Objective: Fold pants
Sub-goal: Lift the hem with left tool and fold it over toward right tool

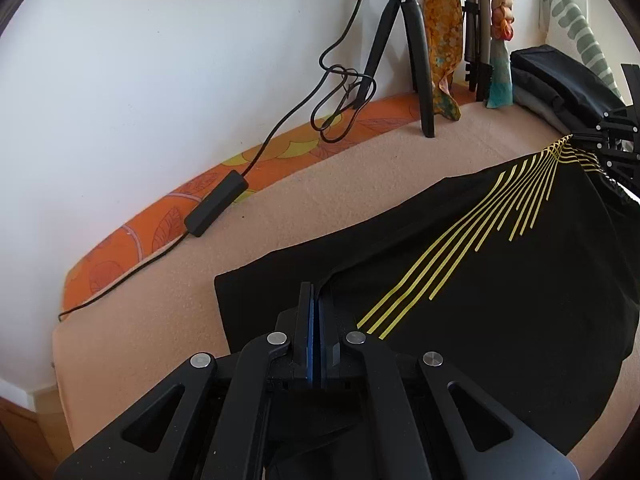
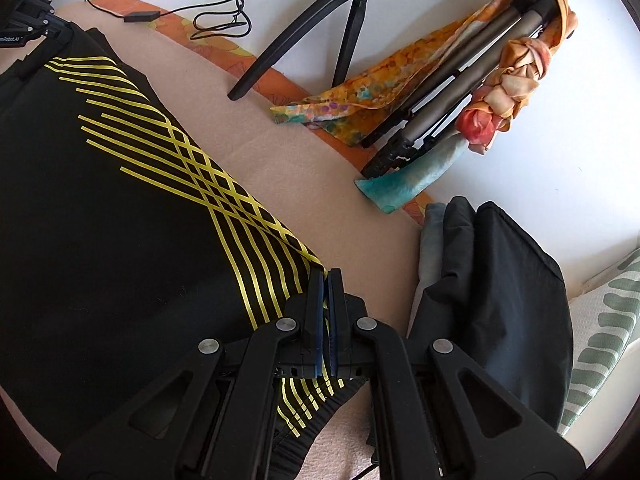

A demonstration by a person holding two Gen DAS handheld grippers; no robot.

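1. white wall (image 1: 160, 60) fills the back of both views, plain and bright.
2. peach fleece blanket (image 1: 360, 168) covers the surface i work on, with an orange flower-print sheet (image 1: 132, 236) showing along its far edge by the wall.
3. black pants (image 1: 500, 300) with thin yellow stripes (image 2: 192, 160) lie spread on the blanket, reaching from my left claw to my right claw; the stripes cross in a lattice near the right end.
4. a pile of dark folded clothes (image 2: 504, 272) sits just beside the pants on the right, next to a green-and-white leaf-print pillow (image 2: 600, 344).
5. a black tripod (image 1: 404, 40) stands at the wall, with a grey folded tripod (image 2: 460, 96) wrapped in orange scarves (image 2: 384, 96) near it.
6. a black cable (image 1: 344, 92) with an inline box (image 1: 216, 208) trails along the sheet.
7. my left claw (image 1: 316, 292) is pinched tight on the pants at one edge.
8. my right claw (image 2: 326, 280) is clamped on the striped corner of the pants.
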